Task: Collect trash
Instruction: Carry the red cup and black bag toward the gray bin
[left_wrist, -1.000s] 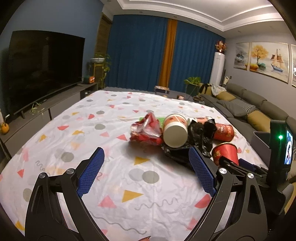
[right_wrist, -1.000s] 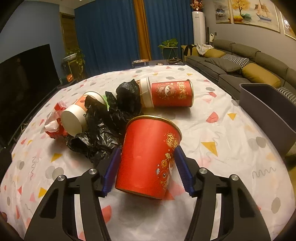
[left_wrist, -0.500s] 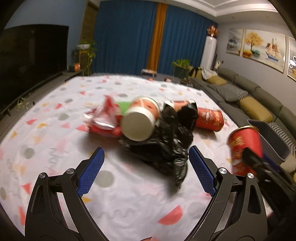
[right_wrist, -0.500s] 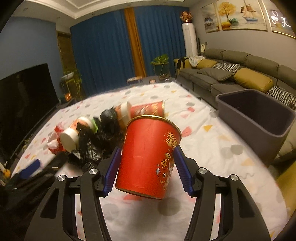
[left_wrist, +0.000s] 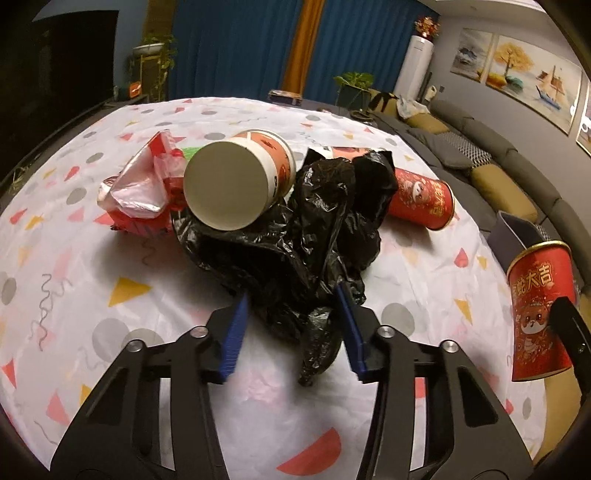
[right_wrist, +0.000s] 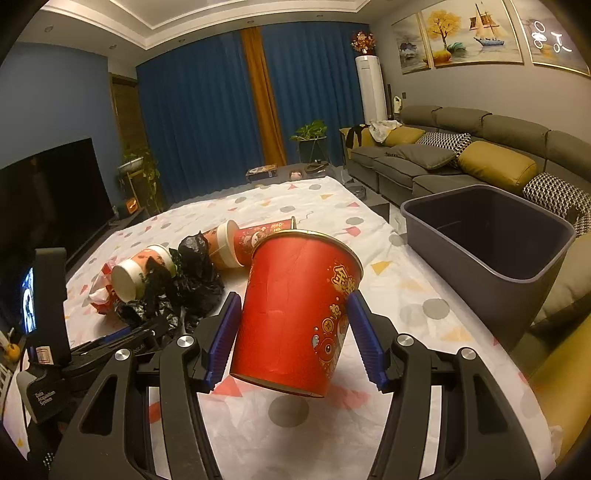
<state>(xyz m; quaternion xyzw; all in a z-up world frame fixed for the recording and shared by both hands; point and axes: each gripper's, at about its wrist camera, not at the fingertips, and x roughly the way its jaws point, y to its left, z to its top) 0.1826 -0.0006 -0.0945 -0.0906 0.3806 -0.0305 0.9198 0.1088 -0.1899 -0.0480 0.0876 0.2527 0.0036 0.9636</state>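
My right gripper (right_wrist: 291, 332) is shut on a red paper cup (right_wrist: 299, 314) and holds it above the table; the cup also shows in the left wrist view (left_wrist: 539, 310). My left gripper (left_wrist: 291, 328) is closed partway around the near end of a crumpled black plastic bag (left_wrist: 299, 243); whether the pads pinch it is unclear. Against the bag lie a white-bottomed paper cup (left_wrist: 236, 181), a red tube (left_wrist: 421, 199) and a crumpled red-and-silver wrapper (left_wrist: 140, 188). A grey bin (right_wrist: 491, 236) stands at the table's right edge.
The table wears a white cloth (left_wrist: 92, 266) with coloured shapes. A grey sofa (right_wrist: 461, 155) with yellow cushions runs along the right. A TV (right_wrist: 48, 199) stands at the left. The left gripper's body with a small screen (right_wrist: 40, 321) is low at the left in the right wrist view.
My left gripper has moved forward to the black bag and its jaws have narrowed around the bag's end. My right gripper has lifted the red cup and swung right, toward the grey bin.
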